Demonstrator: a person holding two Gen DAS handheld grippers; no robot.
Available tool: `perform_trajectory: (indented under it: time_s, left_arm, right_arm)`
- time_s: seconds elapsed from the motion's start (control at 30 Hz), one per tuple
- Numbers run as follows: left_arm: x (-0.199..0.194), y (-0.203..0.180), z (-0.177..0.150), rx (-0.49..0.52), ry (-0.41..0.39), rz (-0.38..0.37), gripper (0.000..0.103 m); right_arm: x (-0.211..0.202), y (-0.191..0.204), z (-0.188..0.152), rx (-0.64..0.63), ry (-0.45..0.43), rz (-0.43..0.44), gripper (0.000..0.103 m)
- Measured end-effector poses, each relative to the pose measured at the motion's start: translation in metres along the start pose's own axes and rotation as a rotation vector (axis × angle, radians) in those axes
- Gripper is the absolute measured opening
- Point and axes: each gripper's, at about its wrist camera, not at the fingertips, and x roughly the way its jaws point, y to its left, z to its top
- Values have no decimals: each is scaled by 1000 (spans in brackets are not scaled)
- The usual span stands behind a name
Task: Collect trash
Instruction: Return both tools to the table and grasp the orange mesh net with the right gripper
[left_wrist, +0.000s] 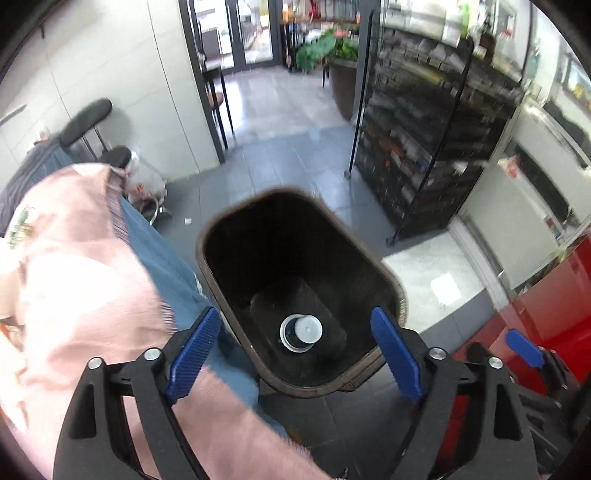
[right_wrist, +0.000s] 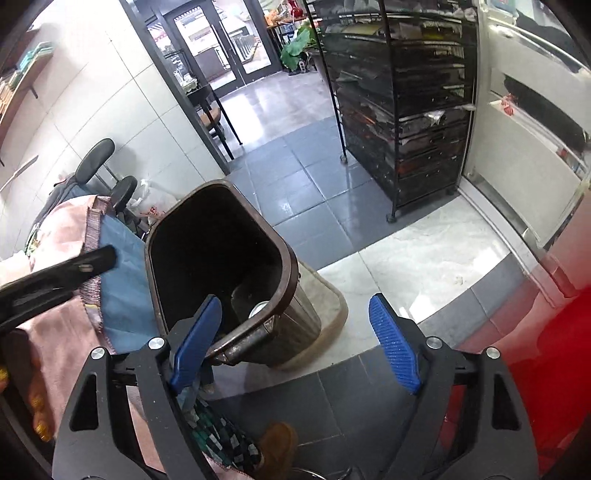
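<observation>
left tongs wide open, empty, right over bin mouth. right tongs also spread, nothing held, off bin's near rim. cup sits on bin bottom, so drop looks done. tip: lift straight, don't clip rim or pink cloth alongside.

Daylight comes in through the glass double doors at the top centre of both views, leaving bright sheen on the glossy grey floor tiles. The inside of the dark brown plastic bin is deep in shadow. The left wrist view is smeared with motion blur, worst on the black wire shelving rack at upper right. Fisheye curvature bends lines near the edges, and the corners are black.
</observation>
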Motion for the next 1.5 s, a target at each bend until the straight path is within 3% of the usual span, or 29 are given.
perform_trajectory:
  time_s: [0.17,0.27,0.5,0.7,0.93,1.1,1.23,1.33,1.5]
  left_arm:
    - [-72,14,-18,-10,-161,-32,97]
    - [-106,26,-32,-15,-233,-24,97]
    - [-154,77,-65,-98,-304,-6,97]
    - [-191,136,-97,-226,-374,90,97]
    - [-208,220,-141,-425,-358,270,97]
    - [-204,272,-177,-528,-301,379,97]
    - [-207,305,-203,-597,-271,388,97]
    - [-203,320,-214,-631,-254,356,97]
    - [-193,333,-208,-627,-237,323,95]
  right_arm:
    - [-20,23,2,-36,-32,57,85]
    - [-32,47,-1,-79,-51,111,87]
    - [-54,122,-16,-238,-22,293,88]
    - [-78,189,-39,-400,7,453,89]
    - [-106,263,-82,-600,71,642,91]
    - [-119,309,-122,-732,143,746,91]
    - [-126,337,-152,-856,206,803,95]
    - [-127,355,-173,-933,233,810,95]
    - [-118,376,-192,-997,272,792,95]
